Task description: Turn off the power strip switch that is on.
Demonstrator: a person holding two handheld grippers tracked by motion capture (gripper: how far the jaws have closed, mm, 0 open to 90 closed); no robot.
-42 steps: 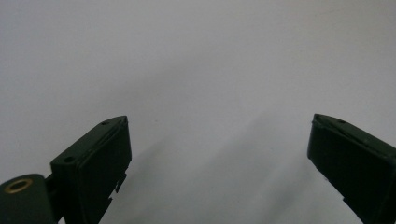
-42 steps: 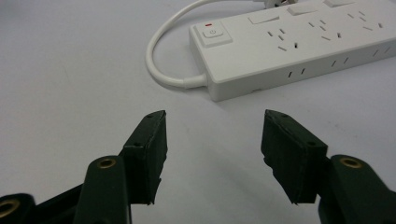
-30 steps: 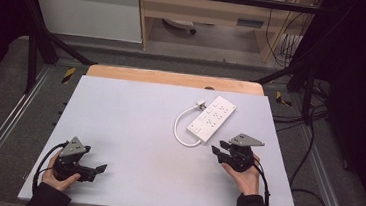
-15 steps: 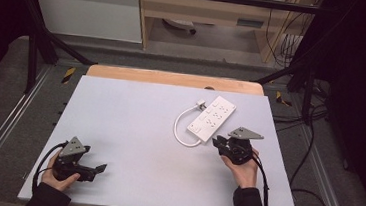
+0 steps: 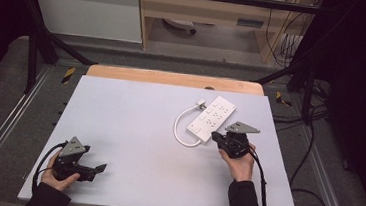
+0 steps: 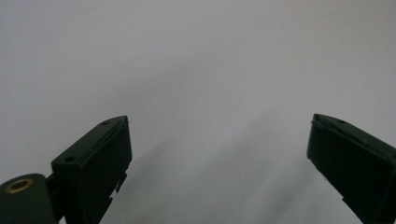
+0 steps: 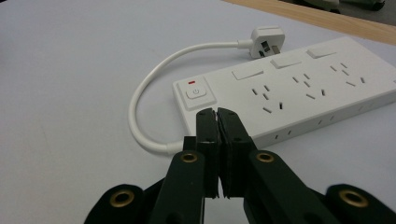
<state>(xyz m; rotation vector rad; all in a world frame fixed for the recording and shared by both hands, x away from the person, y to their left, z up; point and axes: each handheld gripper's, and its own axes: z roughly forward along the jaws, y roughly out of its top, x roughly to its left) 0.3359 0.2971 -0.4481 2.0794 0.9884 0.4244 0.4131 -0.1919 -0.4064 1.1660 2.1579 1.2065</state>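
So the right tongs (image 5: 216, 136) have crept forward and a bit left over the last second, from out near the right edge of the tabletop (image 5: 134, 124) up to the near end of the power strip (image 5: 212, 117). The left tongs (image 5: 99, 167) haven't gone anywhere, parked at the near left corner the whole time.

Right tongs (image 7: 217, 113) are clenched, the two black jaws pressed flat together with nothing between them. In the right gripper view their tips sit just in front of the strip's (image 7: 299, 86) near end, right below the power button (image 7: 196, 91) with the little red mark above it. Can't tell if they're actually touching the casing or hanging just short of it.

The power strip is white and lies flat on the tabletop's right half, angled so its far end points up and to the right. Its short white cable (image 7: 154, 100) loops out from the near end, curves round to the left and ends in a plug (image 7: 267, 41) lying beside the strip's far part.

Left tongs (image 6: 217, 144) are released, jaws spread wide, bare tabletop (image 6: 196, 60) between them, well apart from the strip.
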